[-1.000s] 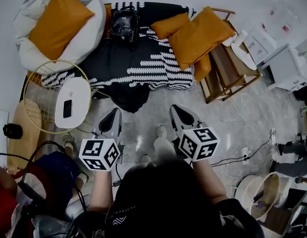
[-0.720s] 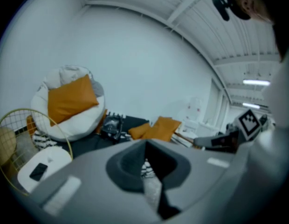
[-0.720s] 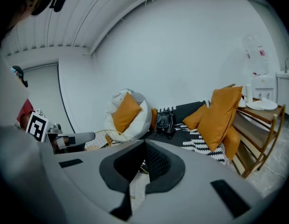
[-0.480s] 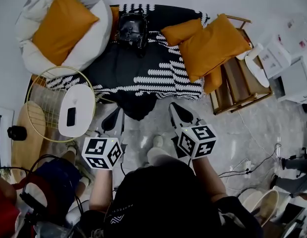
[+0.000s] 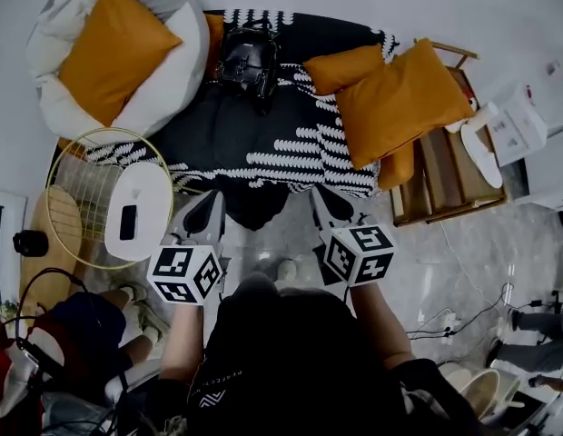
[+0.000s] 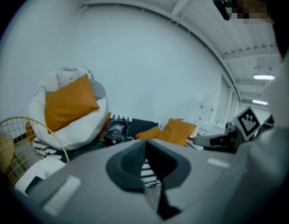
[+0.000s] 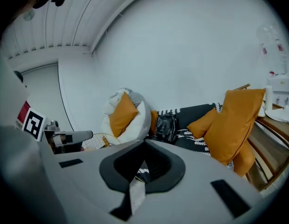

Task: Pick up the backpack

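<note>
As I hold them: left hand-held gripper (image 5: pixel 212 200) and right hand-held gripper (image 5: pixel 319 193), both clenched, empty. Backpack (image 5: pixel 248 57), black: upright on the patterned sofa (image 5: pixel 263 143), between beanbag (image 5: pixel 45 89) and orange cushions (image 5: pixel 400 103), well apart from either.

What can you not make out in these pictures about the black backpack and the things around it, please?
- Straps and fastenings of the glossy black backpack: too small and dark in all three views.
- Small dark object on the white oval table: too small to identify, head view.
- Grey floor at the feet: hidden by the person's head, head view.
</note>
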`<act>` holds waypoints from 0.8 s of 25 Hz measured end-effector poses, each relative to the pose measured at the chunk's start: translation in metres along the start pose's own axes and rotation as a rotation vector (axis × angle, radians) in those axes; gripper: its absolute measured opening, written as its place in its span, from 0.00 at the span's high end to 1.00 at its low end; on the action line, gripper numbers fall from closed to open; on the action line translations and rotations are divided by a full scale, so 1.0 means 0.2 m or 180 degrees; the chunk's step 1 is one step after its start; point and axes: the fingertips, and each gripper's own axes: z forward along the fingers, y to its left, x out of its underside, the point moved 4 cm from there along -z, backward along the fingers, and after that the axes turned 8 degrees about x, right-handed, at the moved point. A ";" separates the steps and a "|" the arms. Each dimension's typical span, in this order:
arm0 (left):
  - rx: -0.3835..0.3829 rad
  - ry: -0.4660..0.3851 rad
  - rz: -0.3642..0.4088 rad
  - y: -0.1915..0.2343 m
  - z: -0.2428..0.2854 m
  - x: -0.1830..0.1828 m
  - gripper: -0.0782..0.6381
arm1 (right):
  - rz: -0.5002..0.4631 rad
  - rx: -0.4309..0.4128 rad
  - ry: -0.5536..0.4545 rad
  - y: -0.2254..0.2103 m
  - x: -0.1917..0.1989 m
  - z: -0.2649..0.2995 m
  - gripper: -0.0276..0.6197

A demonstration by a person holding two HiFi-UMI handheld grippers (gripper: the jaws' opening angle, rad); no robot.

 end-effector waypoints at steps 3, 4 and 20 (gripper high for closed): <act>-0.0040 0.0012 -0.0029 0.04 0.04 -0.01 0.88 | -0.0005 -0.0035 0.0036 -0.01 -0.02 0.07 0.96; -0.0055 0.0014 -0.0038 0.05 0.05 -0.02 0.88 | -0.0006 -0.0038 0.0048 -0.01 -0.03 0.10 0.96; 0.0053 0.0145 -0.0080 0.45 0.43 -0.13 0.88 | -0.0091 0.0013 0.0243 0.01 -0.21 0.66 0.96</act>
